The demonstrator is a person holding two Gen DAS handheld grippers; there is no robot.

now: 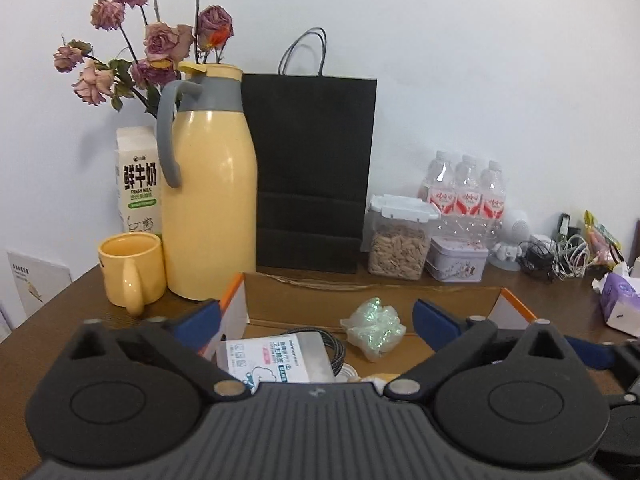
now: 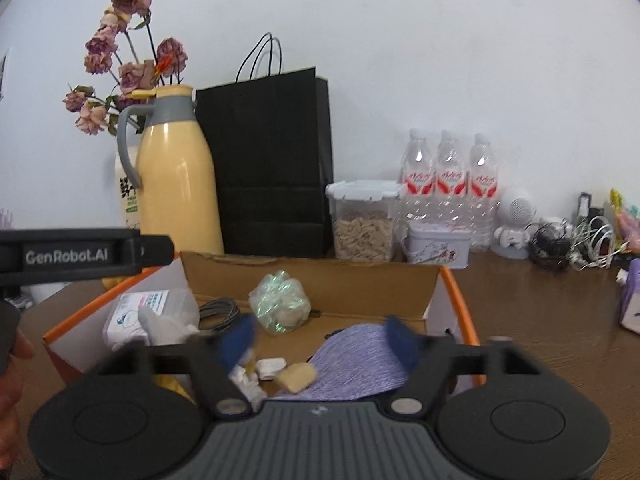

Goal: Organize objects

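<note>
Gripper bodies (image 1: 316, 320) (image 2: 320, 336) hide the cardboard box's (image 2: 312, 276) near contents.

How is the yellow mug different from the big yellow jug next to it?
The yellow mug is short and squat; the yellow jug is much taller. The mug is open on top, while the jug has a lid. The mug's handle is yellow like its body; the jug's handle and collar are grey. They share the same pale yellow colour, and both stand upright on the wooden table, side by side.
</note>
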